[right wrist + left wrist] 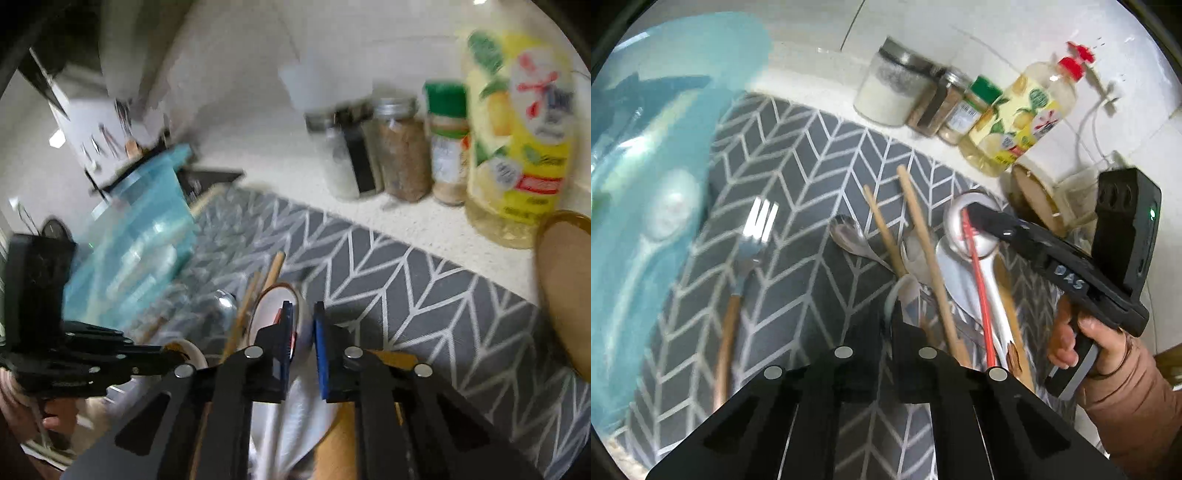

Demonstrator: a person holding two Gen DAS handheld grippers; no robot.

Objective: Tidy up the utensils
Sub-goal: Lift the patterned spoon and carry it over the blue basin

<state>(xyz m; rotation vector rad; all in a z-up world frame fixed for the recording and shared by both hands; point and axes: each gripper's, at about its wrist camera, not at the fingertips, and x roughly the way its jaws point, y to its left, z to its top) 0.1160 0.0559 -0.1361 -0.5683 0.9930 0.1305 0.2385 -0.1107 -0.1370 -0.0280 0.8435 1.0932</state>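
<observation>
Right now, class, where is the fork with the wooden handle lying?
In the left wrist view, the fork lies alone on the grey patterned mat, between the blue bin and the utensil pile.

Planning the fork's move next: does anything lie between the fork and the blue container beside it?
Nothing visible does. Only bare mat separates the fork from the blue container; the other utensils are piled on the fork's far side.

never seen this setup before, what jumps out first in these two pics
The heap of mixed utensils on the grey chevron-patterned mat: wooden handles, metal spoons and a thin red straw-like stick, with both black grippers over it. A lone wooden-handled metal fork lies left of it. The yellow lemon-labelled dish-soap bottle stands with spice jars along the white wall; a blurred turquoise plastic bin fills the left side.
</observation>
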